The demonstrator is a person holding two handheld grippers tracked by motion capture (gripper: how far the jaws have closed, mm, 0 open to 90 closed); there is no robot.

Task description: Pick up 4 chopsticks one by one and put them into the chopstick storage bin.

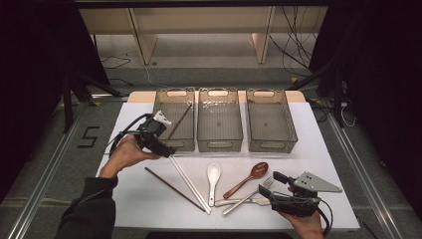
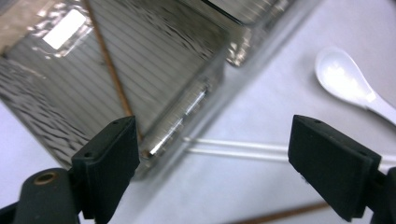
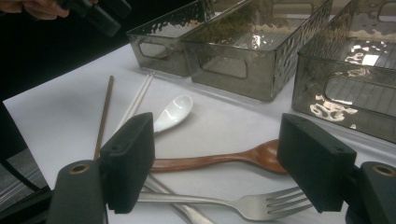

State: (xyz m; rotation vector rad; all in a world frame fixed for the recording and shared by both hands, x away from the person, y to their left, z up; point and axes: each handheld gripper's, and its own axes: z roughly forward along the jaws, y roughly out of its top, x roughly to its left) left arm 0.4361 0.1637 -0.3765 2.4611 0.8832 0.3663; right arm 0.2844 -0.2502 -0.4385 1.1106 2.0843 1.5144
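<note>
Left gripper (image 1: 160,142), jaws apart and empty, hovers by the left bin (image 1: 174,119); a brown chopstick (image 1: 180,121) lies inside the bin

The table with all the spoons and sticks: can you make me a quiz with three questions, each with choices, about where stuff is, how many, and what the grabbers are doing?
1. Where is the brown chopstick that is off the table?
A. in the left bin
B. in the middle bin
C. under the fork

2. How many clear bins stand in the row?
A. two
B. three
C. five

3. How are the jaws of the left gripper?
A. shut on the white spoon
B. shut on a chopstick
C. open with nothing between them

Answers:
1. A, the stick leans inside the left bin in the high view.
2. B, the left bin, the middle bin and the right bin sit side by side.
3. C, the left gripper view shows both pads wide apart above the table.
</note>
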